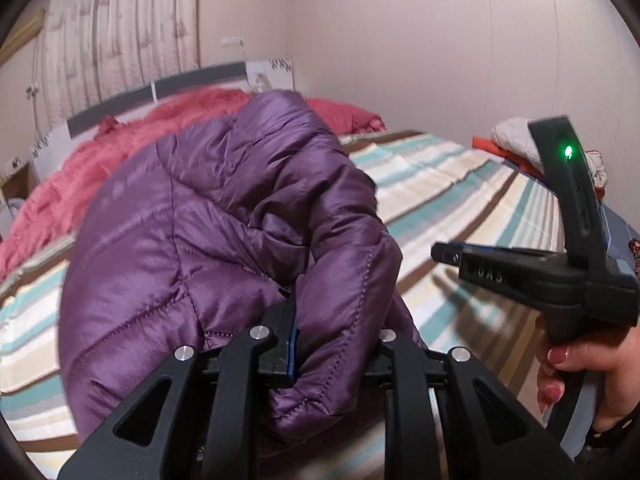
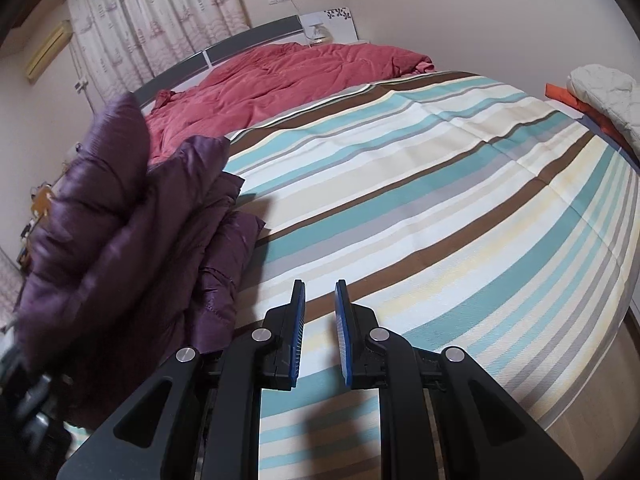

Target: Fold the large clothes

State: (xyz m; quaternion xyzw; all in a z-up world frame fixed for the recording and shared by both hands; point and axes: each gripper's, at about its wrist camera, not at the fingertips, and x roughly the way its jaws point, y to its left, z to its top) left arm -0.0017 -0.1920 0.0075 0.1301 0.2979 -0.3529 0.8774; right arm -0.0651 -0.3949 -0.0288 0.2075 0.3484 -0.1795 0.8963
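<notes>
Left gripper (image 1: 320,344) clamped on a fold of the purple puffer jacket (image 1: 224,248), bulk bunched ahead of its fingers above the striped bedsheet (image 2: 420,200); right gripper (image 2: 320,332) parted, holding nothing, jacket left of its fingers.

jacket (image 2: 132,216) left on bed (image 2: 440,208)

The left wrist view looks along its fingers from very near the purple jacket (image 1: 224,240), which fills its middle, facing the headboard (image 1: 160,96). The right wrist view sits above the striped bedspread (image 2: 420,208), probably slightly higher, facing likewise. Both share the bedspread, red quilt (image 2: 288,76) and curtain (image 2: 160,12).
</notes>
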